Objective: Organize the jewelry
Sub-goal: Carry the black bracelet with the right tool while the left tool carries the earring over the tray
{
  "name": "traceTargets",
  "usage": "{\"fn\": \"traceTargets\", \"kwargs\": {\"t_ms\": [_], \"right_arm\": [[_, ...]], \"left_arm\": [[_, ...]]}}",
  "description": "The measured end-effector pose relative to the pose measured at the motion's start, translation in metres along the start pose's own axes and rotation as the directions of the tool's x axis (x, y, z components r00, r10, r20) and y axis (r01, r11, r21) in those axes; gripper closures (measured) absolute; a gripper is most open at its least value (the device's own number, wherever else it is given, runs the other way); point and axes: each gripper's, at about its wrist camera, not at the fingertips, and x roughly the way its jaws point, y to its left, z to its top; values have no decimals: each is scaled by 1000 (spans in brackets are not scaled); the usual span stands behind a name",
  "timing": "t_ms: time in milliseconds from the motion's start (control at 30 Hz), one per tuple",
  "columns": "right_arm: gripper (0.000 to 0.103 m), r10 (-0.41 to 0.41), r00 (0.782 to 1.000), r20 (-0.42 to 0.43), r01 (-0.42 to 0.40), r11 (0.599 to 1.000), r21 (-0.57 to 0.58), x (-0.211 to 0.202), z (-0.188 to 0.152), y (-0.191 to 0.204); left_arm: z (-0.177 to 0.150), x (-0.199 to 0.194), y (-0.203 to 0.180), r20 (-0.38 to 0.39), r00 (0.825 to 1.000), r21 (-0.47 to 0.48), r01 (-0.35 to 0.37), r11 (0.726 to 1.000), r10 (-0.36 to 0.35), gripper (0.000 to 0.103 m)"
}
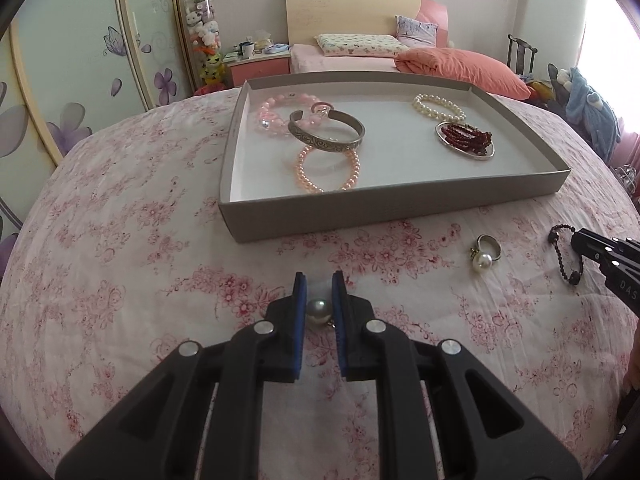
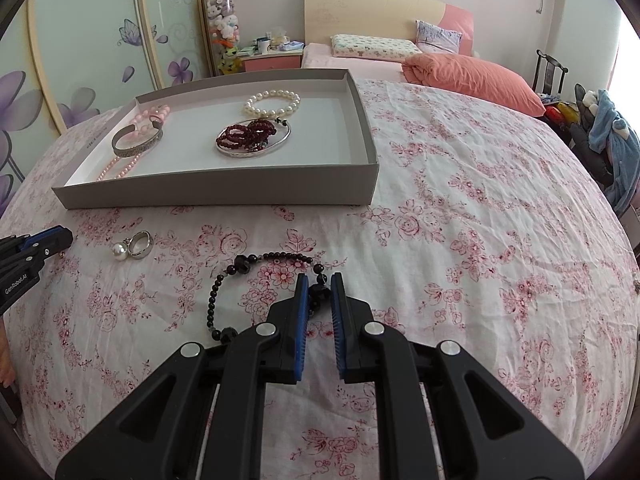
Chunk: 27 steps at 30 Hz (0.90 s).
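Two blue ribbed fingers (image 1: 337, 300) apparently pinch one glossy round pearl (image 1: 318, 311).

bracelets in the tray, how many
6: pink chunky beads far left, metal cuff overlapping them, peach pearls nearer, white pearls far right, dark red beads lying inside a silver bangle. Others may hide beneath.

Bg: floral bedspread (image 2: 460, 200) underneath. Behind it a bed w/ pale headboard (image 1: 344, 10), patterned pillow (image 2: 372, 46), coral duvet (image 1: 464, 70). Pink nightstand (image 1: 258, 66) beside clear tube of plush toys (image 2: 222, 24). Wardrobe doors w/ purple flowers (image 1: 64, 80) at left.
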Motion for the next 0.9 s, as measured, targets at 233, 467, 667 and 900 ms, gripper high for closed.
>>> {"fn": "traceTargets", "kwargs": {"t_ms": [233, 467, 667, 900], "right_arm": [[90, 0, 1000, 0, 0, 1000, -7, 0, 0, 0], [91, 4, 1000, 1, -4, 1000, -11, 0, 0, 2], [91, 66, 997, 44, -65, 998, -20, -11, 2, 10], [91, 136, 975, 174, -128, 990, -59, -50, 20, 24]], "left_arm": [[1, 1, -3, -1, 1000, 10, -13, 1000, 13, 89], [1, 1, -4, -1, 1000, 10, -11, 1000, 11, 89], [-1, -3, 2, 7, 1000, -21, 9, 1000, -9, 89], [4, -35, 8, 117, 992, -56, 46, 997, -40, 89]]}}
